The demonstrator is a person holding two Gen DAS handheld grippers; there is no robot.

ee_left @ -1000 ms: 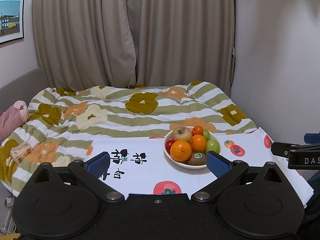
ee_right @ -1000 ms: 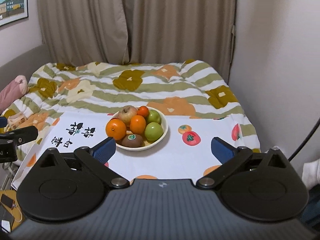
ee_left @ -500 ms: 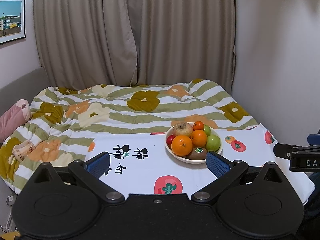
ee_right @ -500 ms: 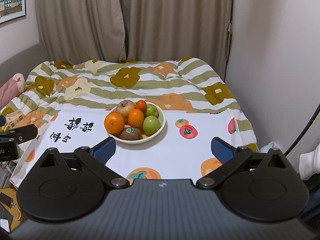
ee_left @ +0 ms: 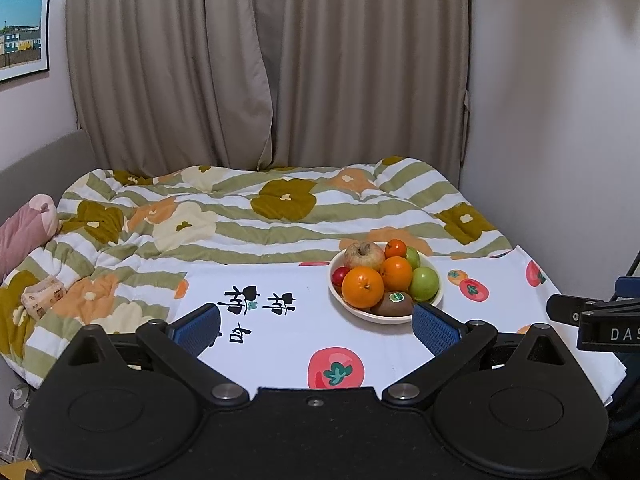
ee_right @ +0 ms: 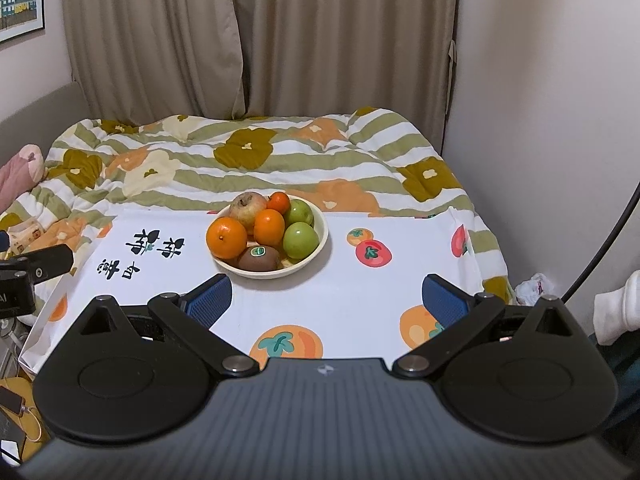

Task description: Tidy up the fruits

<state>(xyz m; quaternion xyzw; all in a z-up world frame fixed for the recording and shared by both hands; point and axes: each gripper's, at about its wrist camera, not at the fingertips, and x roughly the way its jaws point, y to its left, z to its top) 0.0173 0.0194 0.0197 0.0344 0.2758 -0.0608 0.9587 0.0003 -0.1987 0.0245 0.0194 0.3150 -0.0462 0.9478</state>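
Observation:
A cream bowl (ee_left: 436,303) (ee_right: 320,240) sits on a white fruit-print cloth (ee_left: 280,340) (ee_right: 360,300). It holds two oranges (ee_right: 226,237), a small tangerine (ee_right: 278,202), two green apples (ee_right: 301,240), a russet apple (ee_right: 248,205), a kiwi with a sticker (ee_right: 259,258) and a small red fruit (ee_left: 340,275). My left gripper (ee_left: 316,326) is open and empty, near and left of the bowl. My right gripper (ee_right: 326,300) is open and empty, just in front of the bowl.
The cloth lies on a bed with a striped floral quilt (ee_left: 240,216). A pink plush (ee_left: 24,232) lies at the bed's left. A wall is close on the right, curtains (ee_left: 260,64) behind. A phone with a cable (ee_right: 12,402) lies low left.
Both grippers have risen and pulled back a little, so the bowl sits lower and farther in the views. The fruit has not moved. Both stay open.

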